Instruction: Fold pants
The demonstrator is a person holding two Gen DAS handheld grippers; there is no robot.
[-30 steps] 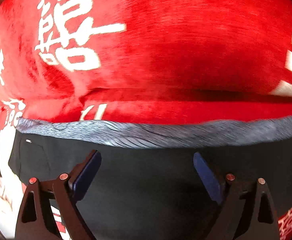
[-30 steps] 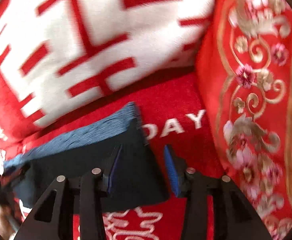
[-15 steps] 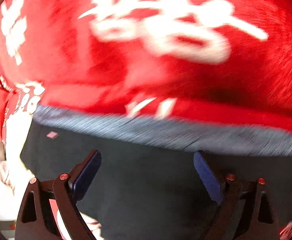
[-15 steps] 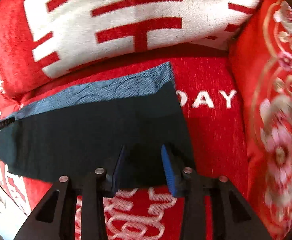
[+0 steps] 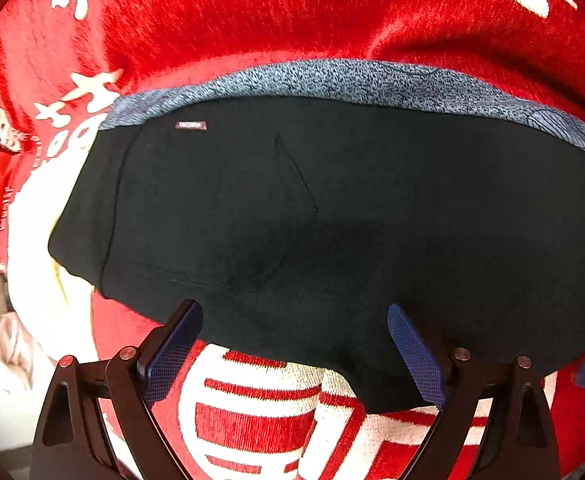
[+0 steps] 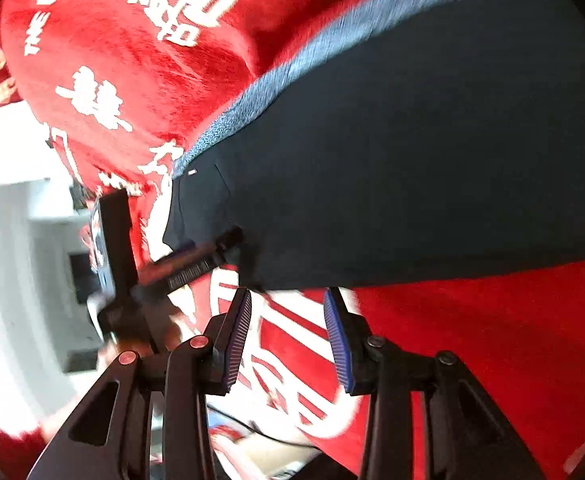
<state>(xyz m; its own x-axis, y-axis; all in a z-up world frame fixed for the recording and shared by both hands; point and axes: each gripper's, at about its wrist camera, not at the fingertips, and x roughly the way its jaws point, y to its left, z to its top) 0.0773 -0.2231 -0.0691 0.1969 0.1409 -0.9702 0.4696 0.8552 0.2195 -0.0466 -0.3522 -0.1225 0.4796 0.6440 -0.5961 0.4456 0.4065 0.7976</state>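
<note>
**Dark pants laid flat on red blanket; both hand-held grippers empty**

The dark navy fabric pants (image 5: 352,216) lie flat on a red plush blanket with white characters (image 5: 292,12). In the left wrist view the garment fills the centre of the frame. Its speckled grey-blue waistband (image 5: 352,80) runs along the upper edge, and a small label (image 5: 190,125) sits at upper left. The lower edge crosses between the blue pads. Bare blanket shows above, at left and below the garment.

The left hand-held gripper (image 5: 294,354) stands with its jaws wide apart above the lower hem, pads clear of the cloth. The right hand-held gripper (image 6: 288,334) has a narrower gap, with only blanket print between its pads; nothing is held.

Compared with one second ago, the left view now shows the whole left end of the pants and the near hem, where only waistband and dark cloth showed before. The right hand-held gripper, earlier straddling the corner of the pants, now sits off the fabric below its edge.

Only the right wrist view shows the left hand-held gripper from outside, at centre left, at the pants' corner. It also shows a white, blurred background at far left.
</note>
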